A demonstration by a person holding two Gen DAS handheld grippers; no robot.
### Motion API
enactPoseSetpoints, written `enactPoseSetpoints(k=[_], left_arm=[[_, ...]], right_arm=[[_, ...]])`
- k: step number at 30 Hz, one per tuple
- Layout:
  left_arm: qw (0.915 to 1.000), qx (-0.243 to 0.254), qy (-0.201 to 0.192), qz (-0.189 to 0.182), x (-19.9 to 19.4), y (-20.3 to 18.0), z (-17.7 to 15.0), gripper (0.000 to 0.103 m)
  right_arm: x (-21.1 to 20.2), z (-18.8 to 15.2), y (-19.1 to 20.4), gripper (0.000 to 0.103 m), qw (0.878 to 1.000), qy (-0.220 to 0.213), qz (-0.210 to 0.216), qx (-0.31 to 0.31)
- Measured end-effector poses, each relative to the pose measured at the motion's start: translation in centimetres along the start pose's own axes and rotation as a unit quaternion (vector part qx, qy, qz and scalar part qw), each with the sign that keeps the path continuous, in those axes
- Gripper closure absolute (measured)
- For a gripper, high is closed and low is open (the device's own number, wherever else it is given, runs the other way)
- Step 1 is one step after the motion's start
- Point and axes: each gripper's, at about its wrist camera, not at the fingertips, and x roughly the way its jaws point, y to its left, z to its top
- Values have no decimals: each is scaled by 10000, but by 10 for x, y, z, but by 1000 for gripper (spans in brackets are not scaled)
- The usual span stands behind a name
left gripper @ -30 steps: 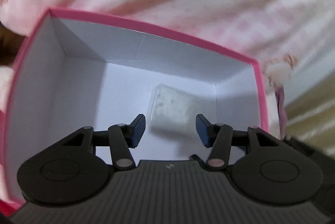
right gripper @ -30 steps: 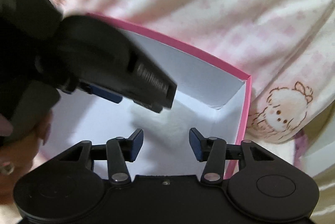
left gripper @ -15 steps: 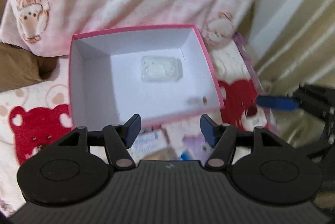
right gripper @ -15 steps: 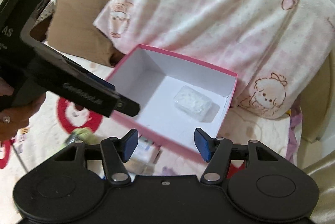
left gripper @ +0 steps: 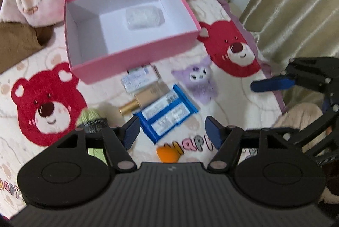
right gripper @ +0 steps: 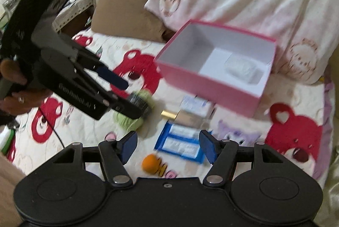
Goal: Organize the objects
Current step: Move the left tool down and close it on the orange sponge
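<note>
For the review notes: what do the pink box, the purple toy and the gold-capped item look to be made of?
Pink box: likely cardboard, matte pink outside, plain white inside, with straight folded corners.
Purple toy: plush fabric, judging by its fuzzy, soft outline.
Gold-capped item: the cap shines like metal or metallised plastic; the beige body looks smooth, but blur leaves it uncertain.
</note>
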Motion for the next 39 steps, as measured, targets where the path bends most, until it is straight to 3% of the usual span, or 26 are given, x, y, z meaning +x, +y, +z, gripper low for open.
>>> enactPoseSetpoints(k=[6, 11, 17, 25, 28, 30, 33, 35, 37, 39], left_arm=[[9997, 223, -14, -97, 26, -12, -39, 36], [9998, -46, -21, -203, 52, -7, -63, 38], [9991, -313, 193, -221, 87, 5, -82, 39], [9980, -563, 183, -208, 118, 23, -99, 46], [9952, -863, 7, -467, 131, 31, -103, 47], [9915, -1198, 29, -508, 143, 37, -108, 50], [9914, -1242, -116, -402, 150, 37, -115, 52], [9918, -1225, -131, -351, 154, 36, -117, 55], [9892, -1347, -126, -557, 156, 37, -120, 64], [9902, -1272, -165, -549, 156, 35, -120, 64]], right_arm=[[22, -32, 12, 33, 9998, 123, 165, -51], [46, -54, 15, 29, 9992, 26, 261, -311], [95, -75, 14, 29, 9979, 425, 384, -294], [148, -90, 11, 29, 9953, 802, 540, 4], [165, -91, 15, 30, 9964, 627, 577, -50], [177, -95, 18, 30, 9980, 535, 337, 5], [179, -101, 15, 35, 9990, 287, 278, 204], [174, -103, 15, 50, 9994, 188, 224, 162], [171, -104, 14, 61, 9991, 146, 341, 221], [170, -107, 18, 61, 9995, 85, 245, 173]])
